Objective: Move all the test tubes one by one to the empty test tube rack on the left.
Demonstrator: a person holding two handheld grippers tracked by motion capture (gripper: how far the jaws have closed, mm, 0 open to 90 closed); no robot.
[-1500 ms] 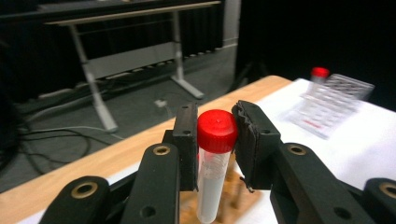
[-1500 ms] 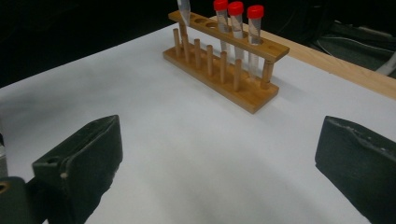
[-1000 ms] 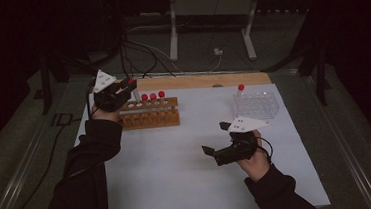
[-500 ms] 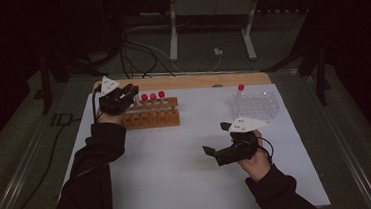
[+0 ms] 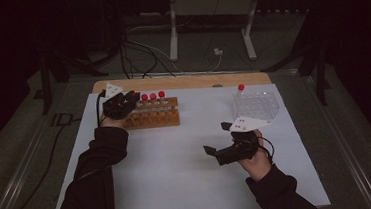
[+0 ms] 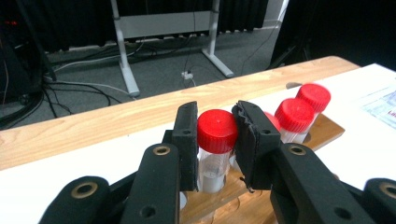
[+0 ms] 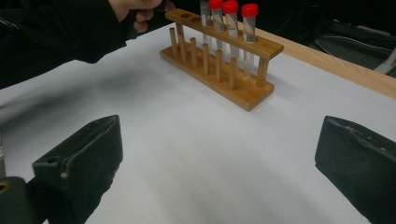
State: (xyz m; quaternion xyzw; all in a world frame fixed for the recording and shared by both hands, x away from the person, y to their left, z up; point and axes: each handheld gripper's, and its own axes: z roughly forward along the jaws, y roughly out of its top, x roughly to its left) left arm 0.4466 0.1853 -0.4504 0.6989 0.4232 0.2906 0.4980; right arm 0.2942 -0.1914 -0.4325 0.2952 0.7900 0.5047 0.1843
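My left gripper (image 6: 215, 135) is shut on a clear tube with a red cap (image 6: 217, 130), held upright over the left end of the wooden rack (image 5: 154, 118). The tube's lower part reaches down to the rack's top board. Three more red-capped tubes (image 5: 153, 97) stand in the rack just right of it. The high view shows the left gripper (image 5: 132, 97) at the rack's left end. My right gripper (image 5: 216, 137) hovers open over the white mat (image 5: 179, 175), pointing at the rack (image 7: 219, 70), with nothing between its fingers (image 7: 79, 158).
A clear plastic rack (image 5: 256, 104) with one red-capped tube (image 5: 241, 87) stands at the back right. A wooden board (image 5: 182, 82) runs along the mat's far edge. Cables and a metal stand (image 5: 211, 12) lie on the floor beyond the table.
My left hand has come down and slightly right with the tube, onto the rack's left end. The right hand has stayed where it was.
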